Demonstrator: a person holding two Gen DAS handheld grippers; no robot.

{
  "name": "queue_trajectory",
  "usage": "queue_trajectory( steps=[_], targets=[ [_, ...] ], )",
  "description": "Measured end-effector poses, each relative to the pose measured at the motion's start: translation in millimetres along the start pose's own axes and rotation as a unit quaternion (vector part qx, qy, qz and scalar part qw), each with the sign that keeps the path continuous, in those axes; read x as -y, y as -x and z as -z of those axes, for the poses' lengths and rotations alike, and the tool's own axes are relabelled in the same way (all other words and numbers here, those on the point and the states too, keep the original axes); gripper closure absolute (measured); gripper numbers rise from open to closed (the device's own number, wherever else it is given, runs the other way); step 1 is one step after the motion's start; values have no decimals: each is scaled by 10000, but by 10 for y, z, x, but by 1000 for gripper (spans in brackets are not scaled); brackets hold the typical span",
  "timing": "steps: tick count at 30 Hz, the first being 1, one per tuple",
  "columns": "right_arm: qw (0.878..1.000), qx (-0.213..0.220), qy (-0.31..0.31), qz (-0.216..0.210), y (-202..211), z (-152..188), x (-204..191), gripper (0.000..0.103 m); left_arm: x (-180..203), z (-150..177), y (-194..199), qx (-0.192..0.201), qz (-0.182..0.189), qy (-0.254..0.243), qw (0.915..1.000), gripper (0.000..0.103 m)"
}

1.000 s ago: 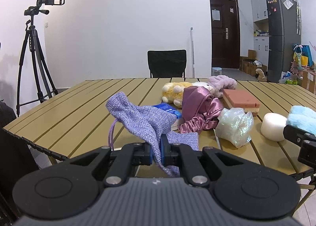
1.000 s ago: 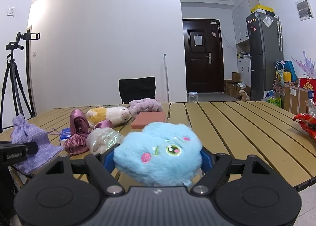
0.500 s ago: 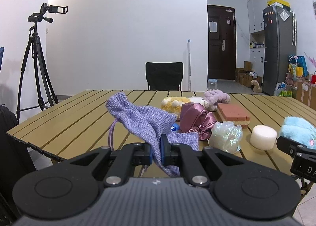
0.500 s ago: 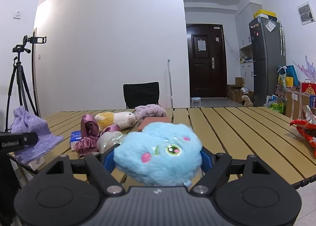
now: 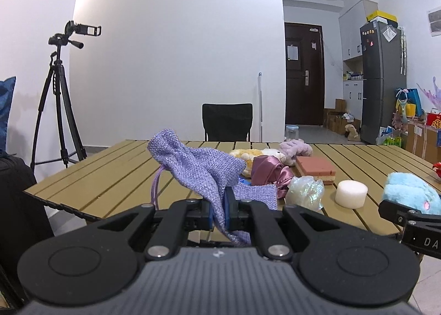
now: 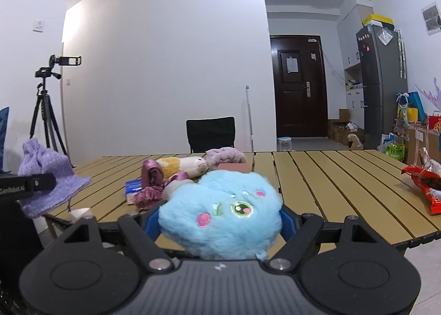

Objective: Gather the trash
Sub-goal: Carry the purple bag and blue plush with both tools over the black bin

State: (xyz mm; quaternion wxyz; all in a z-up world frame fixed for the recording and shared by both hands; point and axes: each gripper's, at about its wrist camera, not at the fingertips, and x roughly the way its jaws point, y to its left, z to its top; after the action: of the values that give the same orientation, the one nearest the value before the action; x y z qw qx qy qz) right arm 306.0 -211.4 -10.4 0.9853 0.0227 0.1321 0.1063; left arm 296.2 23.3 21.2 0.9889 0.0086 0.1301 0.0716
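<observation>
My left gripper [image 5: 220,209] is shut on a purple knitted drawstring bag [image 5: 193,166], held at the near left edge of the slatted wooden table [image 5: 110,174]. My right gripper [image 6: 220,218] is shut on a fluffy blue plush toy [image 6: 223,213], held just before the table's near edge. The plush also shows in the left wrist view [image 5: 410,191], and the purple bag in the right wrist view [image 6: 46,177]. A red snack wrapper [image 6: 424,182] lies at the table's right side.
On the table lie a crinkled clear wrapper [image 5: 306,192], a white foam cylinder [image 5: 351,193], a pink sponge block [image 5: 315,169], a maroon satin cloth [image 5: 268,173], a yellow plush [image 5: 248,156], a lilac scrunchie [image 5: 296,149] and a blue packet [image 6: 133,186]. A black chair [image 5: 227,124] and tripod [image 5: 59,100] stand behind.
Both grippers have pulled back from the table and dropped lower, each keeping its hold. The table items look farther away and the view is more level.
</observation>
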Motion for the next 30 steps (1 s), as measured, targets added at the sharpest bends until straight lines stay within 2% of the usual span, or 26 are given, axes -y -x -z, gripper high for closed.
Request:
queue_trajectory(
  steps=[7, 23, 30],
  targets=[
    [9999, -117, -9, -102, 205, 140, -63, 24, -39, 124, 194, -64, 12, -102, 9999, 95],
    [9970, -721, -10, -281, 631, 648, -285, 24, -82, 601, 721, -557, 195, -200, 9981, 95],
    [9942, -1020, 6, -335, 807, 867, -334, 24, -118, 800, 862, -887, 259, -233, 9954, 95]
  ],
)
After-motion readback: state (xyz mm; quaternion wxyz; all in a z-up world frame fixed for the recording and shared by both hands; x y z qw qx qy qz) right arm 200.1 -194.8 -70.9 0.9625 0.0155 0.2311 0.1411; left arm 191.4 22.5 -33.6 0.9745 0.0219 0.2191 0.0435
